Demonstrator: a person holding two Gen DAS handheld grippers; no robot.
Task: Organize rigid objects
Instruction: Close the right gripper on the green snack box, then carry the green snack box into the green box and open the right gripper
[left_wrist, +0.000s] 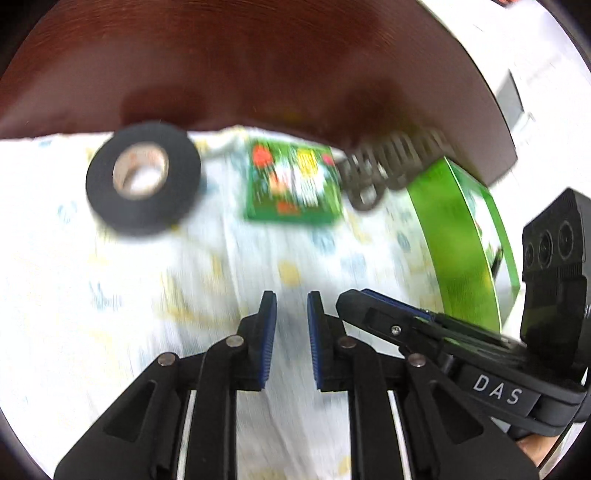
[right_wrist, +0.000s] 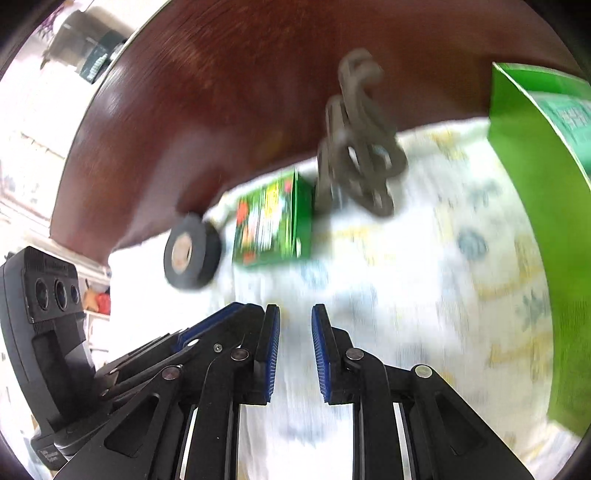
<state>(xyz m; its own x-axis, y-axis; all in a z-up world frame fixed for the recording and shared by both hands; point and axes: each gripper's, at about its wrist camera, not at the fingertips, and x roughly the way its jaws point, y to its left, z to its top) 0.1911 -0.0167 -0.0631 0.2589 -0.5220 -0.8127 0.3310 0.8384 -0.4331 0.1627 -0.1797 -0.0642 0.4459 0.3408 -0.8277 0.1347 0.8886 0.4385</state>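
Both empty, near-closed grippers, left gripper (left_wrist: 291, 306) and right gripper (right_wrist: 295, 317), face the black tape roll (left_wrist: 143, 179) and small green printed box (left_wrist: 293, 182) at the white patterned cloth's (left_wrist: 184, 288) far edge, the left nearer the roll.

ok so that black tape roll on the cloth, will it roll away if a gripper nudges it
Probably not while it stays as it is: the black tape roll seems to lie on a flat face on the patterned cloth. Tipped onto its rim, the round shape would likely roll. It looks rigid, and the open core should suit the fingers.
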